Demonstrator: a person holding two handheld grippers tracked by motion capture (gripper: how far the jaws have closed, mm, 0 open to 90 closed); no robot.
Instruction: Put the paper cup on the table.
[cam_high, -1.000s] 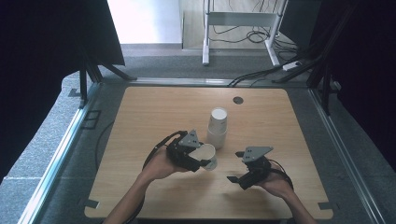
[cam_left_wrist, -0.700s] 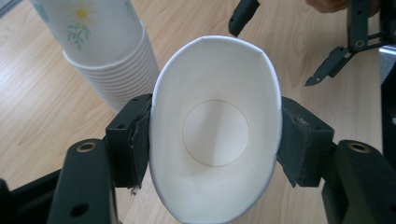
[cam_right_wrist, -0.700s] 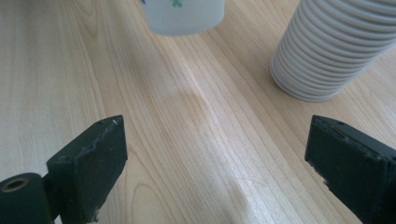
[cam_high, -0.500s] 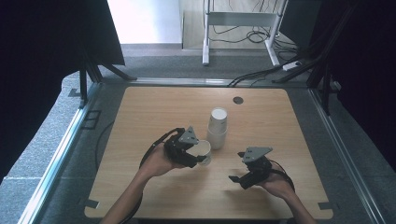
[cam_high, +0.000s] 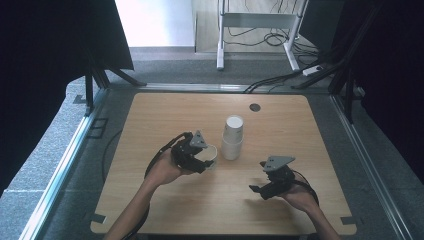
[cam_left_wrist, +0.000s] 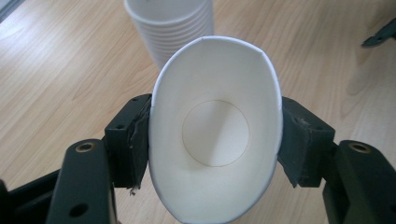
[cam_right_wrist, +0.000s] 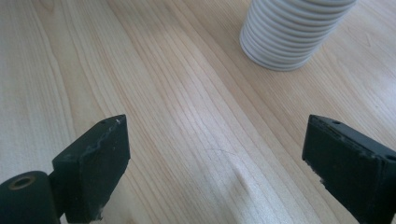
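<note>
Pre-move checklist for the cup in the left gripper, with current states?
1. Left gripper shut on the single white paper cup: ok.
2. Cup shape intact: not ok, its rim is squeezed into an oval.
3. Cup clear of the stack of white paper cups: ok, separate, just beside it.
4. Stack upright on the light wooden table: ok.
5. Right gripper free: ok, nothing between the jaws, which have just been closing a little.
6. Cup lifted off the table: cannot tell.

The wooden table (cam_high: 150, 125) carried a stack of white paper cups (cam_high: 232, 138) just past its centre, and a small dark round disc (cam_high: 255, 107) at one o'clock.
</note>
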